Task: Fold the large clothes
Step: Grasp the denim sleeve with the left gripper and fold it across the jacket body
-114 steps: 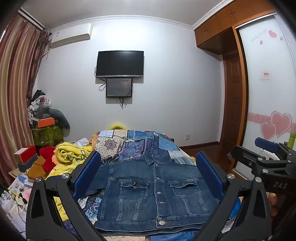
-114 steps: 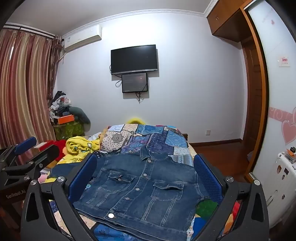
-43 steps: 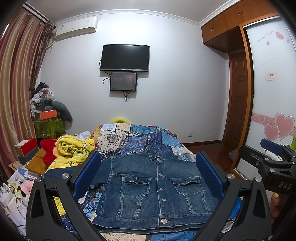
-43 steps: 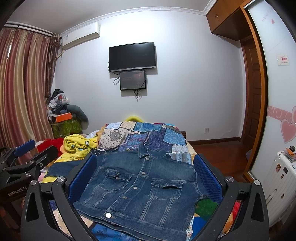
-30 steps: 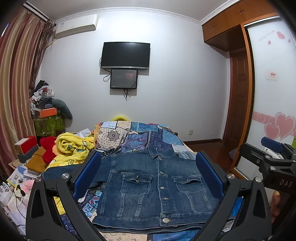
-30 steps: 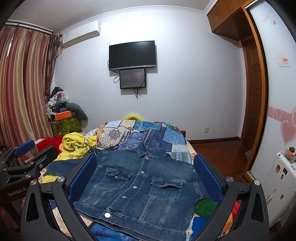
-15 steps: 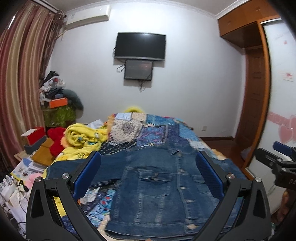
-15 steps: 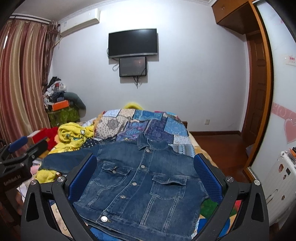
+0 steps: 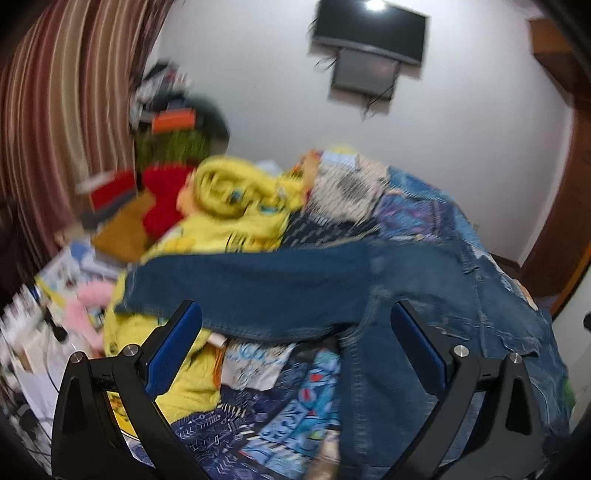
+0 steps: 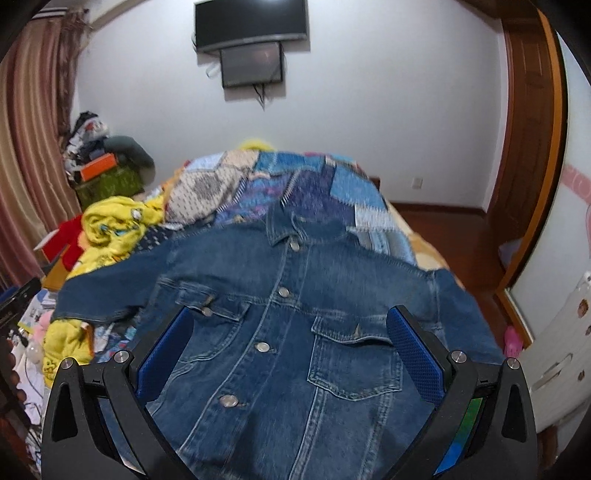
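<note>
A blue denim jacket [image 10: 295, 332] lies buttoned, front up, on the patchwork quilt [image 10: 314, 188] of the bed, collar toward the far wall. Its left sleeve [image 9: 251, 291] stretches out sideways over a yellow blanket [image 9: 236, 206]. My left gripper [image 9: 295, 317] hangs open just above that sleeve near the shoulder, nothing between its blue pads. My right gripper [image 10: 291, 325] hovers open over the jacket's chest, between the two breast pockets, holding nothing. The left wrist view is motion-blurred.
A yellow blanket [image 10: 110, 218] and red items pile up at the bed's left side, with clutter [image 9: 48, 314] on the floor beyond. A striped curtain [image 9: 55, 110] hangs left. A TV [image 10: 251, 22] is on the far wall; a wooden door [image 10: 524, 147] stands right.
Both grippers have dropped toward the bed. The left one swung left and now looks down on the spread sleeve; the right one moved in closer over the jacket's chest.
</note>
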Tool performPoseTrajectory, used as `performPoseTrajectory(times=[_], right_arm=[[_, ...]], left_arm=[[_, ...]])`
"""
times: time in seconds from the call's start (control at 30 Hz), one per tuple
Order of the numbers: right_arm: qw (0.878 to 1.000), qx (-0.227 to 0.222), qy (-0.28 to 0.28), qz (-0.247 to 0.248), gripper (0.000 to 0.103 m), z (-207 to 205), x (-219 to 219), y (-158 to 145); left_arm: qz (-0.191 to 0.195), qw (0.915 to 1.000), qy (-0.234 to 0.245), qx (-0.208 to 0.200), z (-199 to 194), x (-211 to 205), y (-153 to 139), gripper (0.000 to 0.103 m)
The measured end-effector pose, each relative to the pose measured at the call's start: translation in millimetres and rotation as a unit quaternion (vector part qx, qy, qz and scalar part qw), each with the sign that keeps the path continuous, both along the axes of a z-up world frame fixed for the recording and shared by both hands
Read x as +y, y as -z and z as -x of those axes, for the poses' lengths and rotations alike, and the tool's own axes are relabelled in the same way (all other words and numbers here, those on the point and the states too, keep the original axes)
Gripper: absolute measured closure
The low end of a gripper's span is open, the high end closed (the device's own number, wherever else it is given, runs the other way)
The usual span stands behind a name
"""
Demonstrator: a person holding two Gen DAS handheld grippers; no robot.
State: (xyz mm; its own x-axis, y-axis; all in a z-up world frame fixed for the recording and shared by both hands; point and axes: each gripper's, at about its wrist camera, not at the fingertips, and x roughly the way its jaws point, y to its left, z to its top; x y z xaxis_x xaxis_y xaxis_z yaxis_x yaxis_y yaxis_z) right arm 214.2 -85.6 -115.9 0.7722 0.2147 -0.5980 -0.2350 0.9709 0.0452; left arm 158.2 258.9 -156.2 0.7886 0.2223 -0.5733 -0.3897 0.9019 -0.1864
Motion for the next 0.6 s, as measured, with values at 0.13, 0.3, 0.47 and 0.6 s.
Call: performPoseTrajectory(times=[0.13, 0.3, 0.47, 0.6], right_arm=[[0.999, 0.032, 0.018, 0.002, 0.0, -22, 1, 15], [0.997, 0.072, 0.028, -0.011, 0.0, -43, 0, 33], [0.996, 0.09, 0.029, -0.006, 0.0, -57, 6, 42], [0.995, 0.092, 0.023, 0.003, 0.0, -62, 12, 42]], left_arm=[[0.095, 0.9948, -0.009, 0.034, -10, 50, 40, 0.0], [0.221, 0.9733, -0.038, 0.049, -18, 114, 93, 0.001], [0.282, 0.9569, -0.053, 0.044, -27, 151, 119, 0.01], [0.299, 0.9488, -0.092, 0.046, -38, 182, 139, 0.02]])
